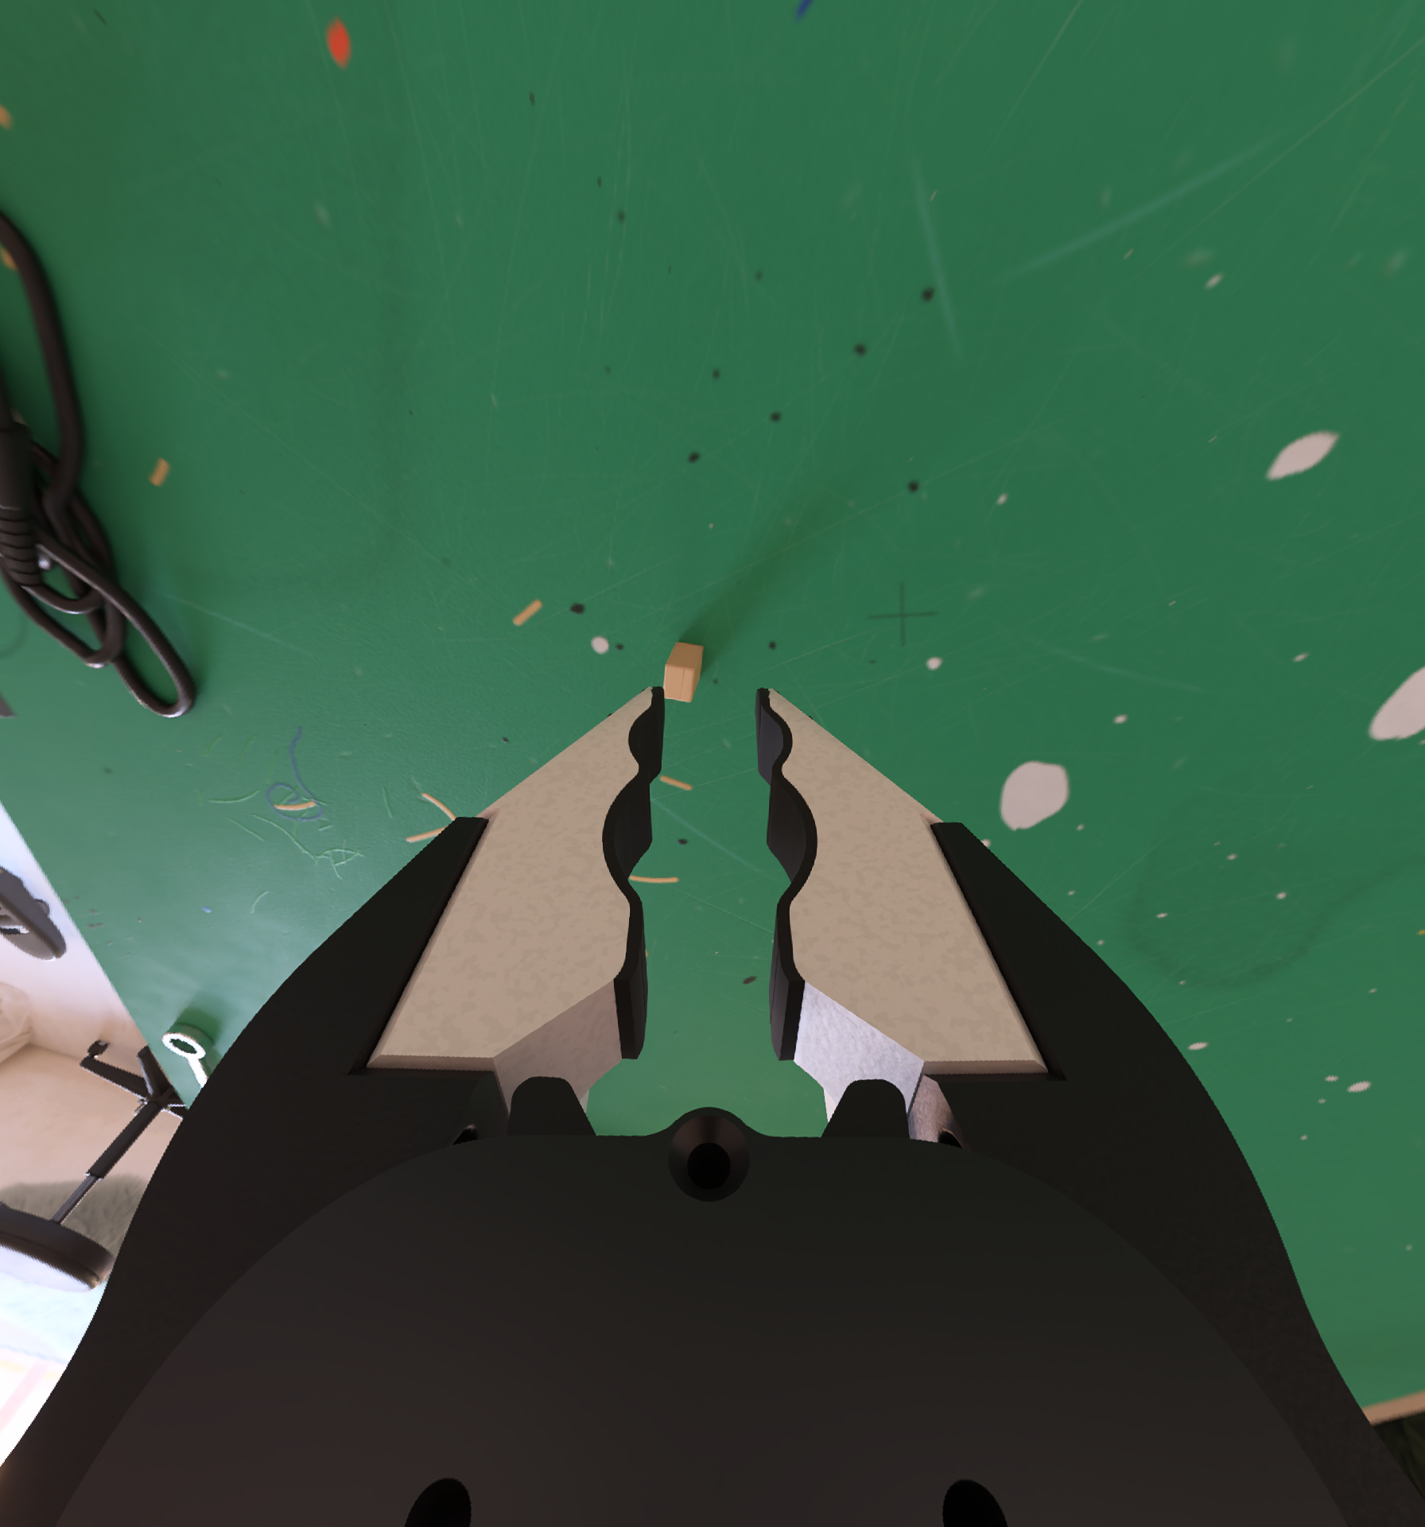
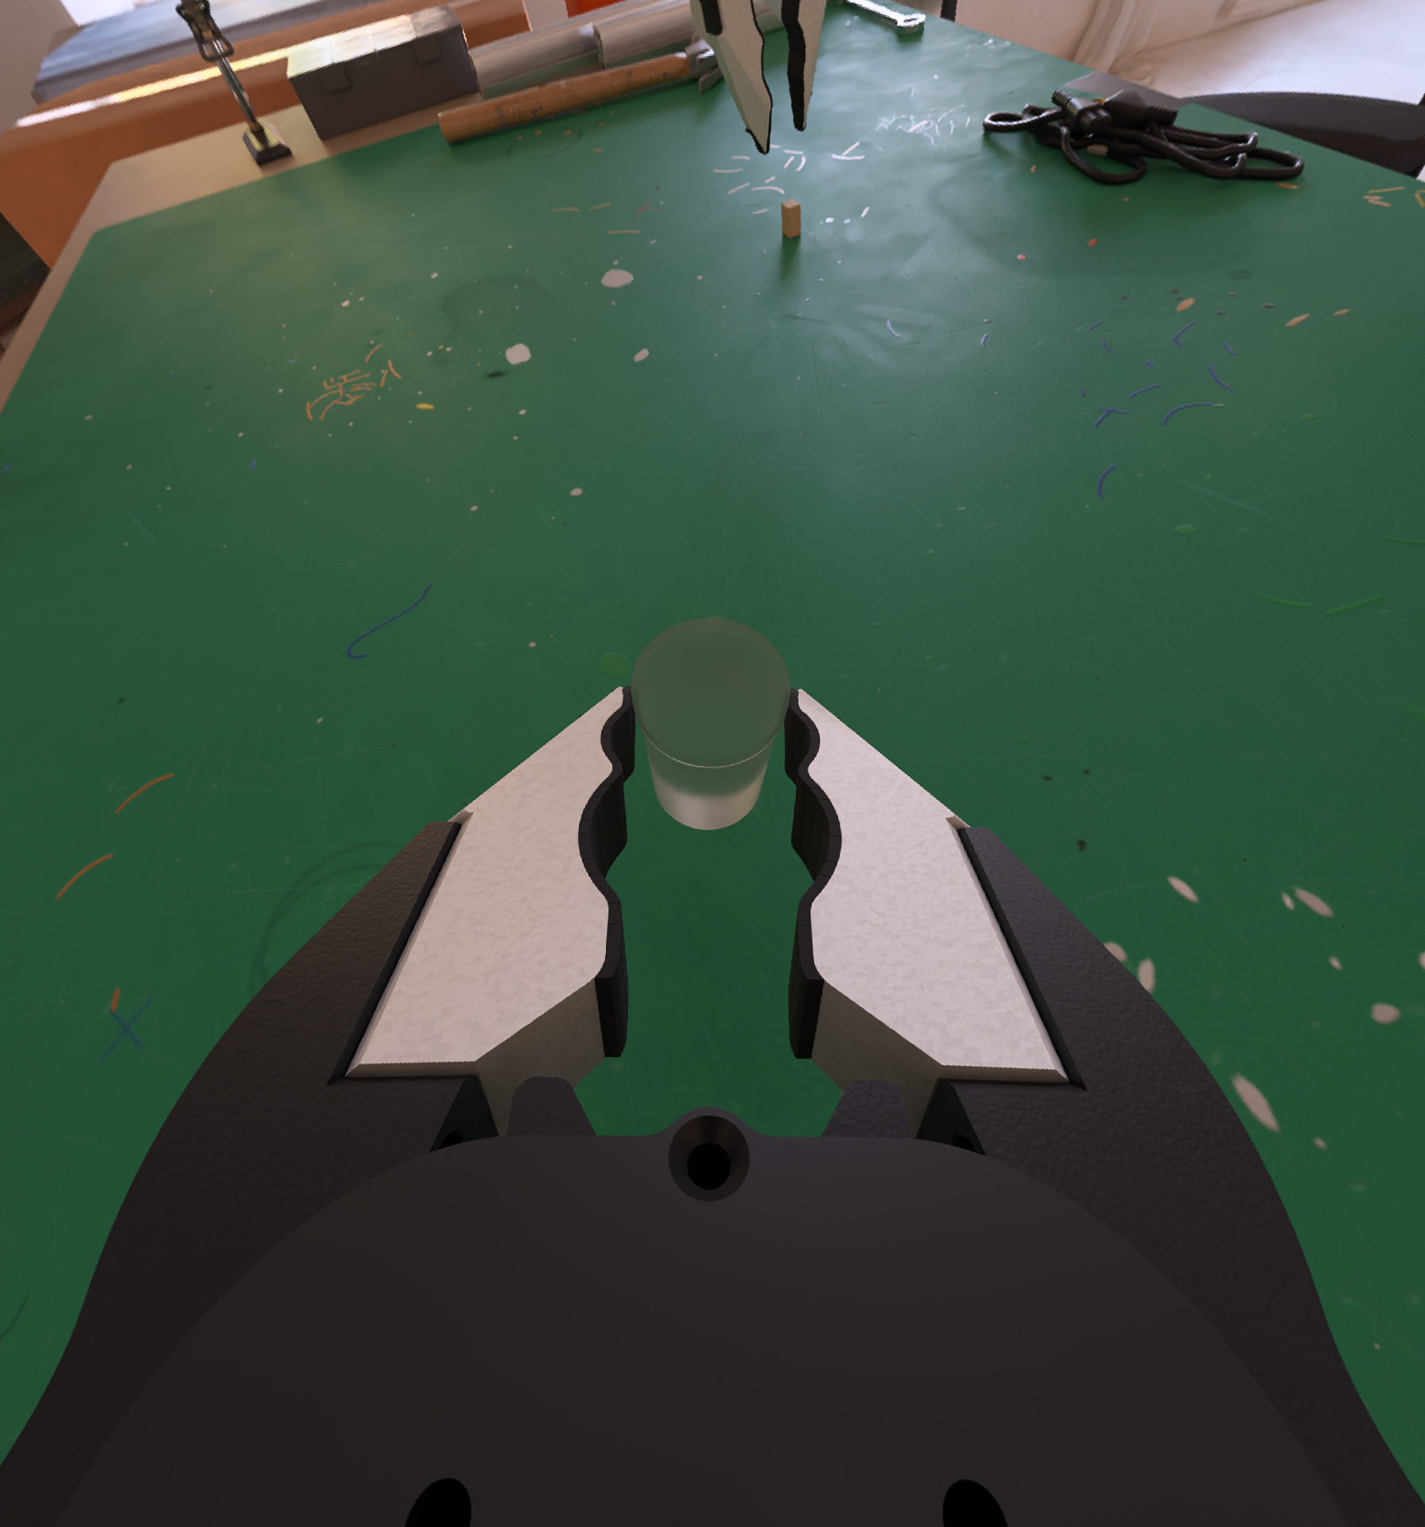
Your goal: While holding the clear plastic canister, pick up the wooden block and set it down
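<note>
Wooden block (image 1: 683, 672) just beyond the parted left claw (image 1: 709, 698)

A workshop, by the look of it: the green tabletop (image 2: 693, 496) is scratched and spattered with paint flecks and wood shavings. Along its far edge lie a hammer (image 2: 560, 99), a grey toolbox (image 2: 379, 78) and a wrench (image 2: 891, 15) (a coiled black cable (image 2: 1147, 145) too).

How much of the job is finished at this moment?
Done: the right claw grips the clear plastic canister, raised above the green table. In hand: the left claw, open, hangs above the wooden block, which stands on the table untouched. Left: grasping, lifting and setting the block down.
</note>
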{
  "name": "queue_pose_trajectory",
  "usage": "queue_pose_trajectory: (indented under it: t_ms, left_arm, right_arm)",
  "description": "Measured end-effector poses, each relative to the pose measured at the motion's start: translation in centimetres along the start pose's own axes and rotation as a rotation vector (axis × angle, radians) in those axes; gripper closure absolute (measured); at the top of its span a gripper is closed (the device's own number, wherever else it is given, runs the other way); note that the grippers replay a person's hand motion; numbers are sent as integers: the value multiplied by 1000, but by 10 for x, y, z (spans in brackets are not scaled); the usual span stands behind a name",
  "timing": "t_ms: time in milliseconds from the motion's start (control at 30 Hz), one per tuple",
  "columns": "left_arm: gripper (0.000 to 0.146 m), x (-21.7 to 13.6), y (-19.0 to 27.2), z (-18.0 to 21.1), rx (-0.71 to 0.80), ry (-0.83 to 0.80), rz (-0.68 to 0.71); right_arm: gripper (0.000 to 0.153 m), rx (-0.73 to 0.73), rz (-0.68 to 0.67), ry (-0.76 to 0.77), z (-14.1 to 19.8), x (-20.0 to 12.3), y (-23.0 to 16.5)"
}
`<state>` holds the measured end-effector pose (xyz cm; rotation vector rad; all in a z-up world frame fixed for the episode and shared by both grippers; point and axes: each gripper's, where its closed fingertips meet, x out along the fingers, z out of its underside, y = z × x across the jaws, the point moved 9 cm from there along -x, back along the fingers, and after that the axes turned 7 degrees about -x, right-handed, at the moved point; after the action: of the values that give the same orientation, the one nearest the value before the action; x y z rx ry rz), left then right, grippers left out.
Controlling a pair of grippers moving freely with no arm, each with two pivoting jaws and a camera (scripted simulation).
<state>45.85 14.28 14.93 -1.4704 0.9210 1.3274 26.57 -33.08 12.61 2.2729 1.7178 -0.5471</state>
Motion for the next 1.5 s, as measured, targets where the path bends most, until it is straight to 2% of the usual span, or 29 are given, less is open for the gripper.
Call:
queue_pose_trajectory:
  t_ms: [200,433,867,1033,1167,1333,1500]
  left_arm:
    - [119,30,-16,10,42,-112,59]
    - [120,43,-25,12,87,-170,61]
    - [127,51,-24,10,109,-179,82]
    - [137,51,-21,10,116,-176,95]
    - [138,50,-19,8,118,-188,77]
    - [138,41,-1,-11,161,-139,66]
    - [138,7,52,-65,258,-11,6]
  right_arm:
    - [117,6,2,-2,5,-2,3]
    - [117,44,-4,-9,10,3,10]
    - [117,68,-15,-33,18,10,12]
    - [117,66,-19,-39,19,12,11]
    - [117,69,-22,-43,21,13,11]
    - [117,66,-23,-48,22,13,10]
    - [117,69,-27,-43,23,14,10]
